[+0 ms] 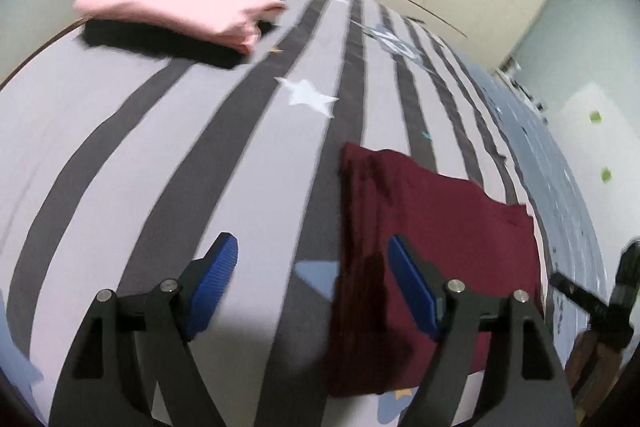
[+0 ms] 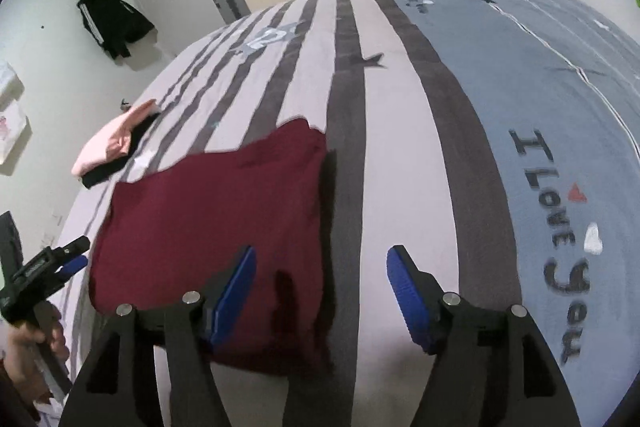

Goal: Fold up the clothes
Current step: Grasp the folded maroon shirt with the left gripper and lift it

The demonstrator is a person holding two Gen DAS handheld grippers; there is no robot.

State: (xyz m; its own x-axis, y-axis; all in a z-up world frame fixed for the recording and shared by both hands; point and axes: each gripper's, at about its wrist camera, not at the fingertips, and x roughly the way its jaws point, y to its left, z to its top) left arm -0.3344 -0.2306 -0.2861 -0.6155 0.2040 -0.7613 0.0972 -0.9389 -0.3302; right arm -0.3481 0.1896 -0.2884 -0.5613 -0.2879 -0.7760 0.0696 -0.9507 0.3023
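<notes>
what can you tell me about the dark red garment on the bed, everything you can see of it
The dark red garment is a soft, plain maroon cloth, folded into a rough rectangle and lying flat on the striped bedsheet. One long edge shows a thicker folded band with darker creases. No logo or print shows. Neither gripper holds it: both are open above its near edge, pads clear of the cloth. A pink and black folded pile lies apart from it.

The blue part of the bedspread (image 2: 520, 75), to the right of the right gripper (image 2: 320, 299), reads "I Love You", printed upside down.
</notes>
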